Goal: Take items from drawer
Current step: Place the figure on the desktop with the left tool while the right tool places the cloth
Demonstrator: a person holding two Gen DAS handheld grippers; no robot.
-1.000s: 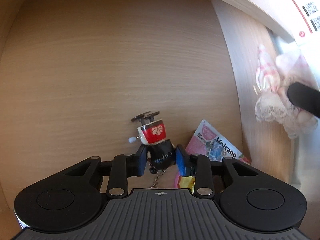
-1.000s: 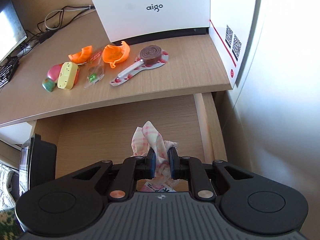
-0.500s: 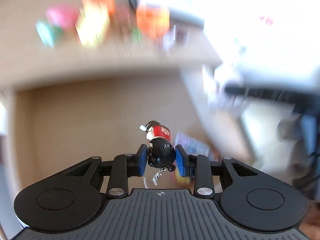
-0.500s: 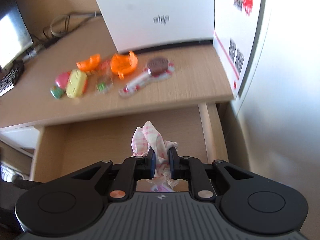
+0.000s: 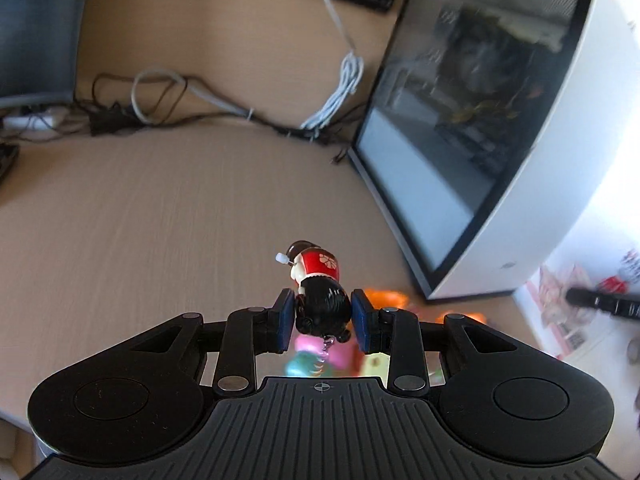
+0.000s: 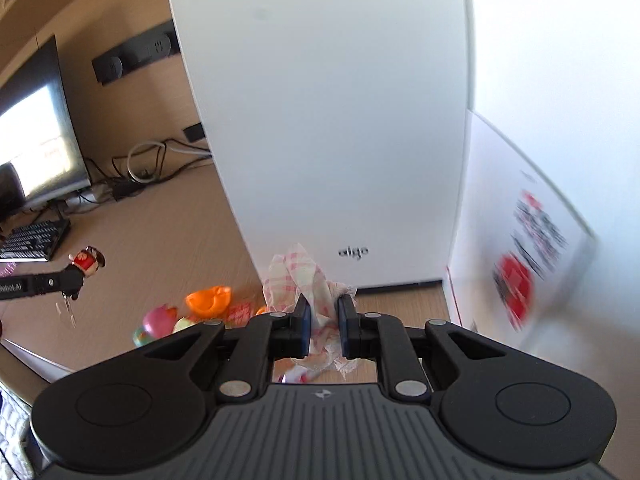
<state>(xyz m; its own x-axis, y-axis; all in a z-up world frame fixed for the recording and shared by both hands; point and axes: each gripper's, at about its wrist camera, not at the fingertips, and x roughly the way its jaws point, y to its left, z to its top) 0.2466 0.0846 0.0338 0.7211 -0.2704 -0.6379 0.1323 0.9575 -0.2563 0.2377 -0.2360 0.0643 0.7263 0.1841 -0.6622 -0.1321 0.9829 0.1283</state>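
My left gripper (image 5: pixel 322 322) is shut on a small doll keychain (image 5: pixel 318 280) with a red top and black hair, held in the air above the wooden desktop (image 5: pixel 140 220). From the right wrist view the doll keychain (image 6: pixel 87 261) shows at the far left, its chain hanging below. My right gripper (image 6: pixel 324 326) is shut on a pink checked cloth (image 6: pixel 298 276) with a lace edge, held above the desk in front of the white computer case (image 6: pixel 320 120). The drawer is out of sight in both views.
Small toys lie on the desk below: an orange shell piece (image 6: pixel 208 298), a pink toy (image 6: pixel 158 320), a red packet (image 6: pixel 240 312). Cables (image 5: pixel 160 100) run along the back. A monitor (image 6: pixel 36 140) and keyboard (image 6: pixel 32 238) stand at left, a white box (image 6: pixel 520 260) at right.
Both grippers rose out of the drawer with their items and now hang over the desktop. The doll left the drawer floor; the views tilted up toward the computer case.
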